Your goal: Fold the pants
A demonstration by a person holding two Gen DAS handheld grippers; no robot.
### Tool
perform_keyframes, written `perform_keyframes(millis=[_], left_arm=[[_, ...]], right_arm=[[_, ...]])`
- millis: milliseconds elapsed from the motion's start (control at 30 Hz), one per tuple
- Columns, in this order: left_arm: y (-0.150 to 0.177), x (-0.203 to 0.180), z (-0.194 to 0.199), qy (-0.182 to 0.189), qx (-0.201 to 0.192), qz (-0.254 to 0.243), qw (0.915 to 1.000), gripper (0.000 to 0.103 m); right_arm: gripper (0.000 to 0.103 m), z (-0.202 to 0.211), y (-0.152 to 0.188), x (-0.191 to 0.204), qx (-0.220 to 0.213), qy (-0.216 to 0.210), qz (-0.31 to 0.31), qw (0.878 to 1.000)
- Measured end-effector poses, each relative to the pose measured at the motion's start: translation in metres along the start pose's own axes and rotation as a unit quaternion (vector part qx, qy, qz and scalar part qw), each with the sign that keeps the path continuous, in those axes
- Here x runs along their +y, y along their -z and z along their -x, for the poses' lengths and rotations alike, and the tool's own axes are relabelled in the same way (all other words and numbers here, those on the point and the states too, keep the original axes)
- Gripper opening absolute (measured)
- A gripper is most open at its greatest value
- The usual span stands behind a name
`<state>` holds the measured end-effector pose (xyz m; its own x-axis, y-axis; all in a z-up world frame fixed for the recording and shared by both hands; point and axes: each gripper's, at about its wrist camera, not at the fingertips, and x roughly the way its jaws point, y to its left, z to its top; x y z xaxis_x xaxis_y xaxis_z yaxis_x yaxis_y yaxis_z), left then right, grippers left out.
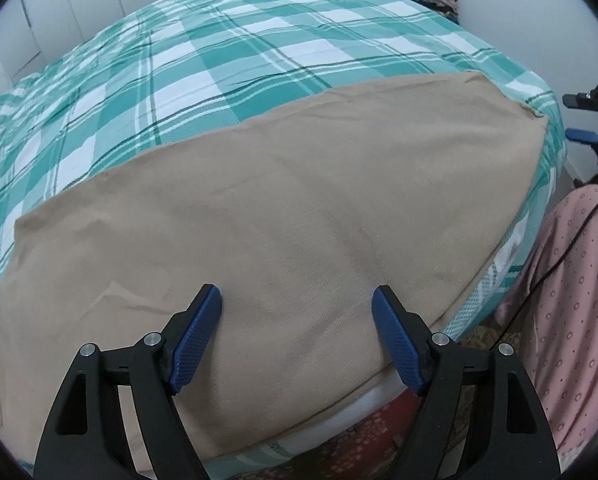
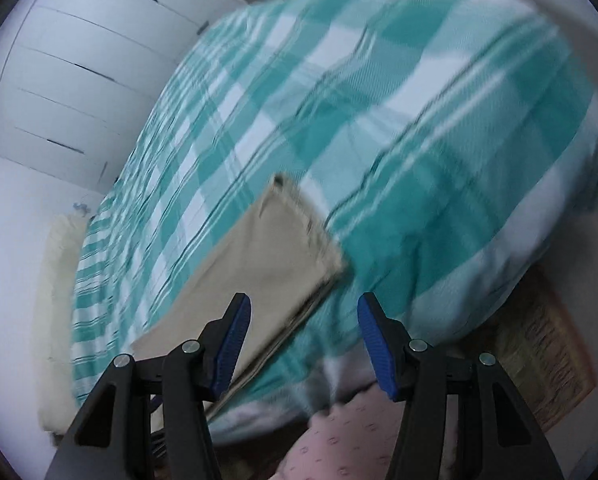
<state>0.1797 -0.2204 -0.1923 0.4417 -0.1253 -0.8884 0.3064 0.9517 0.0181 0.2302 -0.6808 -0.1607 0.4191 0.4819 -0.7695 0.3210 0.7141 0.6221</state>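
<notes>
White cupboard doors and a wall stand behind a bed (image 1: 259,52) covered in a green and white checked sheet. From the left wrist view, the tan pants (image 1: 283,208) lie flat along the near edge of the bed as one long smooth band, apparently already folded lengthwise. The left gripper (image 1: 297,334) hovers over the pants with its jaws spread wide, pinching nothing. A person's pink dotted clothing (image 1: 571,300) shows at the right.

From the right wrist view, blurred, the pants (image 2: 267,256) end in stacked layers at a frayed hem. The right gripper (image 2: 304,342) hangs spread above that edge, empty. Folding the length into a shorter stack seems left.
</notes>
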Motion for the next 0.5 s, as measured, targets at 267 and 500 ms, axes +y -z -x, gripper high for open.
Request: perform_keyframes(millis=[267, 500], left_arm=[[0.002, 0.000, -0.001, 0.000, 0.002, -0.002, 1.0000, 0.080], [0.002, -0.001, -0.002, -0.004, 0.006, -0.002, 1.0000, 0.081]], right_arm=[[0.057, -0.061, -0.002, 0.002, 0.054, -0.010, -0.035, 0.998], [0.042, -0.053, 0.005, 0.014, 0.020, 0.007, 0.003, 1.000]])
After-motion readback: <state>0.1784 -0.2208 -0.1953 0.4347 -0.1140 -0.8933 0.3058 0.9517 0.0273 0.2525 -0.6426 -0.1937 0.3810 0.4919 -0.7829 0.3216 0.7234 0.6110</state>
